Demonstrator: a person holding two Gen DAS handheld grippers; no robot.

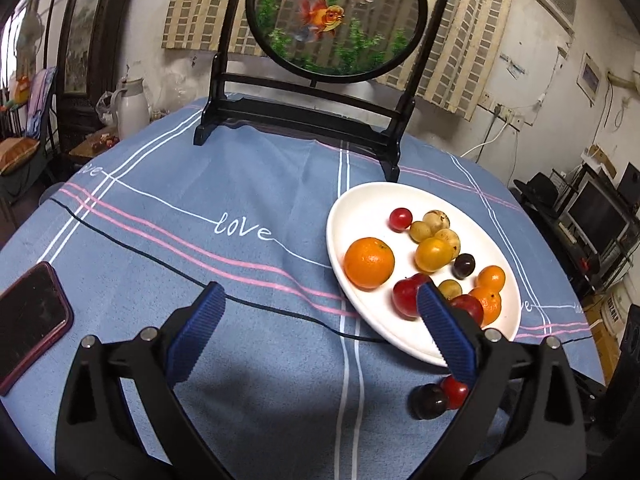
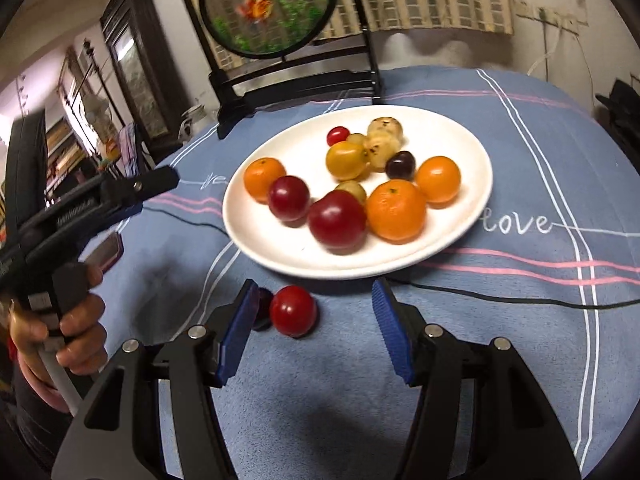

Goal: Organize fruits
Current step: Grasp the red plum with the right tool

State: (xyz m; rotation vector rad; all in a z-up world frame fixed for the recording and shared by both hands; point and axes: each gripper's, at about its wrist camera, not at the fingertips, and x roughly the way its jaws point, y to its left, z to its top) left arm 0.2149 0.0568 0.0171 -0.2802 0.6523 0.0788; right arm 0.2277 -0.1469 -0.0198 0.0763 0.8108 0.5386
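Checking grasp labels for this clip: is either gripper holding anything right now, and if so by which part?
Nothing is held. The left gripper and right gripper are both open; the small round red tomato lies loose on the blue tablecloth.

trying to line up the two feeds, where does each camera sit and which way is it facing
Left wrist: on the left tongs, angled down over the tablecloth, plate to its right; only its open blue fingers show.
Right wrist: on the right tongs, facing the plate; its fingers, plus the left tongs and the hand holding them.
Shared: plate, red fruit, goldfish screen, phone.
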